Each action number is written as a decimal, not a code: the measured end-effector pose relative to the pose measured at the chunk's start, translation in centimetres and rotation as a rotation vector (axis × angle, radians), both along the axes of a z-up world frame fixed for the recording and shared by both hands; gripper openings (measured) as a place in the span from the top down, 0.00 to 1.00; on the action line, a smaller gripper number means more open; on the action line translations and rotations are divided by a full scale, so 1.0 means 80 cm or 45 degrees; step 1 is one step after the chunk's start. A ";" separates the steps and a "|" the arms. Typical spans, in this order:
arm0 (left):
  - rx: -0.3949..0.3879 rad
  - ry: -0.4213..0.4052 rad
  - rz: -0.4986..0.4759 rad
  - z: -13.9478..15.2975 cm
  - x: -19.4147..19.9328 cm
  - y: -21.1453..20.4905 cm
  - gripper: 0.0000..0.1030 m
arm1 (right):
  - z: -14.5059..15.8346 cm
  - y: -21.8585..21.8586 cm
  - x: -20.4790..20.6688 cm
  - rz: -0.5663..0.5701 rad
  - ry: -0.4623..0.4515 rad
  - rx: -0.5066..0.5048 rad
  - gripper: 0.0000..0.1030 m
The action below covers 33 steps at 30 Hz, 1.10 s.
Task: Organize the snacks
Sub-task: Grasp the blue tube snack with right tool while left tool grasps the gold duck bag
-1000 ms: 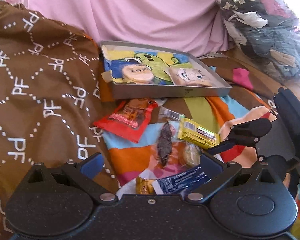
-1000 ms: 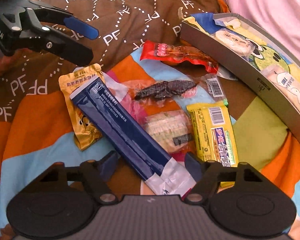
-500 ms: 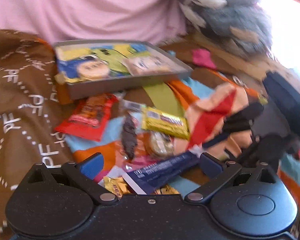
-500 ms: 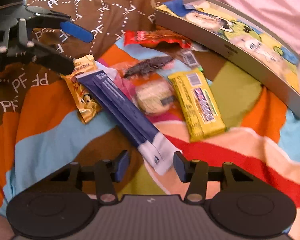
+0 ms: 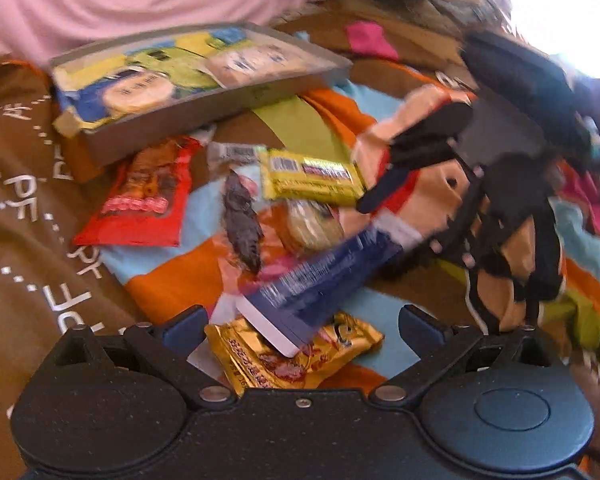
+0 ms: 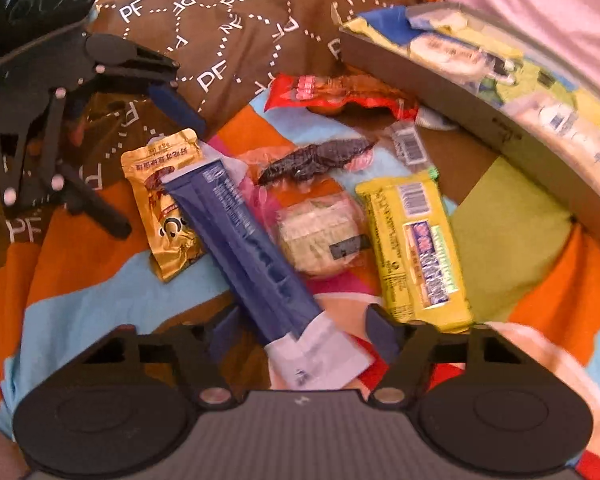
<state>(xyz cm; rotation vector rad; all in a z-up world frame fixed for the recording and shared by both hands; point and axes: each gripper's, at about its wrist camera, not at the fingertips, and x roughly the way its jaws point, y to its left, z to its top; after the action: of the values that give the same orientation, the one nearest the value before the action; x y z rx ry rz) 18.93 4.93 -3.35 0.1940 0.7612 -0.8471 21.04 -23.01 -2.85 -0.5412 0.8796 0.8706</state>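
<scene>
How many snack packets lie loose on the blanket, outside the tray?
6: gold pouch, blue pack, dark snack, round cake, yellow bar, red packet. Others may hide underneath.

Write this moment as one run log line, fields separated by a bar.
step: reach for blue packet | right gripper: open, astride its white end | left gripper: open, above gold pouch | tray: two snacks inside

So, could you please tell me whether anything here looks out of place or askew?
Yes: the long blue packet lies diagonally across the gold pouch, and most snacks sit loose on the blanket outside the tray.
</scene>
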 end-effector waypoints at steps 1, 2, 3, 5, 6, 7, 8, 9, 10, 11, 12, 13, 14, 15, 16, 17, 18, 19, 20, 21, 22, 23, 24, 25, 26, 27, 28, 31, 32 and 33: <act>0.009 0.003 -0.015 -0.001 0.002 -0.001 0.03 | -0.002 -0.001 0.001 0.000 0.018 0.007 0.42; 0.013 0.009 -0.033 -0.002 0.003 -0.001 0.03 | -0.004 -0.003 0.001 -0.005 0.030 0.015 0.45; 0.014 0.017 -0.050 -0.003 0.005 -0.001 0.03 | -0.005 -0.005 0.000 -0.014 0.044 0.024 0.47; 0.025 0.028 -0.077 -0.005 0.008 -0.002 0.03 | -0.005 -0.011 -0.003 -0.054 0.064 0.043 0.52; 0.031 0.029 -0.085 -0.006 0.009 -0.002 0.04 | -0.004 -0.015 -0.005 -0.082 0.073 0.050 0.52; 0.035 0.031 -0.089 -0.005 0.009 -0.002 0.06 | -0.003 -0.019 -0.008 -0.110 0.079 0.052 0.53; 0.037 0.040 -0.092 -0.005 0.010 -0.002 0.06 | -0.001 -0.023 -0.011 -0.139 0.082 0.054 0.54; 0.037 0.057 -0.095 -0.004 0.010 -0.002 0.06 | 0.001 -0.027 -0.016 -0.170 0.086 0.052 0.54; 0.039 0.075 -0.099 -0.003 0.010 -0.002 0.06 | 0.002 -0.031 -0.022 -0.197 0.085 0.046 0.54; 0.048 0.096 -0.103 -0.002 0.009 -0.003 0.06 | 0.004 -0.033 -0.029 -0.225 0.081 0.034 0.54; 0.061 0.116 -0.110 -0.001 0.008 -0.005 0.06 | 0.004 -0.034 -0.032 -0.248 0.078 0.023 0.54; 0.069 0.117 -0.116 -0.001 0.005 -0.007 0.06 | 0.005 -0.036 -0.037 -0.277 0.079 0.015 0.54; 0.081 0.110 -0.124 0.001 0.002 -0.009 0.06 | 0.006 -0.038 -0.042 -0.305 0.081 0.012 0.54; 0.099 0.106 -0.131 0.001 -0.001 -0.011 0.06 | 0.007 -0.039 -0.045 -0.324 0.082 0.010 0.54; 0.116 0.107 -0.135 0.002 -0.004 -0.014 0.06 | 0.007 -0.041 -0.049 -0.352 0.084 0.012 0.54; 0.130 0.111 -0.135 0.003 -0.007 -0.015 0.06 | 0.008 -0.042 -0.052 -0.383 0.091 0.019 0.54; 0.139 0.113 -0.132 0.004 -0.010 -0.017 0.06 | 0.009 -0.044 -0.055 -0.407 0.103 0.031 0.54; 0.146 0.119 -0.126 0.005 -0.013 -0.019 0.06 | 0.009 -0.045 -0.057 -0.426 0.115 0.043 0.54; 0.153 0.125 -0.117 0.006 -0.017 -0.021 0.06 | 0.009 -0.047 -0.059 -0.444 0.129 0.052 0.54; 0.161 0.130 -0.111 0.008 -0.021 -0.024 0.06 | 0.009 -0.048 -0.062 -0.463 0.147 0.059 0.54; 0.170 0.135 -0.112 0.010 -0.025 -0.026 0.06 | 0.009 -0.049 -0.065 -0.471 0.163 0.069 0.53; 0.177 0.136 -0.118 0.012 -0.029 -0.028 0.06 | 0.010 -0.050 -0.067 -0.472 0.188 0.088 0.51; 0.179 0.136 -0.130 0.014 -0.033 -0.031 0.06 | 0.011 -0.049 -0.069 -0.472 0.209 0.106 0.50; 0.178 0.136 -0.141 0.016 -0.036 -0.033 0.06 | 0.012 -0.050 -0.071 -0.468 0.230 0.131 0.49; 0.176 0.137 -0.149 0.017 -0.038 -0.036 0.06 | 0.014 -0.049 -0.072 -0.464 0.237 0.149 0.48; 0.169 0.141 -0.151 0.017 -0.039 -0.038 0.06 | 0.015 -0.049 -0.073 -0.458 0.227 0.159 0.48; 0.165 0.145 -0.145 0.016 -0.039 -0.041 0.06 | 0.017 -0.048 -0.074 -0.449 0.209 0.165 0.48; 0.186 0.141 -0.108 0.007 -0.034 -0.051 0.07 | 0.020 -0.047 -0.073 -0.443 0.166 0.178 0.42; 0.203 0.136 -0.103 0.004 -0.031 -0.054 0.11 | 0.020 -0.047 -0.072 -0.439 0.161 0.185 0.41; 0.221 0.127 -0.105 0.000 -0.030 -0.058 0.13 | 0.019 -0.045 -0.071 -0.434 0.154 0.187 0.41</act>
<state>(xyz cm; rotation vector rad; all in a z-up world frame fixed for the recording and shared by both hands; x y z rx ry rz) 16.54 0.26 -3.35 0.3412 0.9261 -0.8740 15.38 -26.64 -1.31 -0.2026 0.9752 0.6536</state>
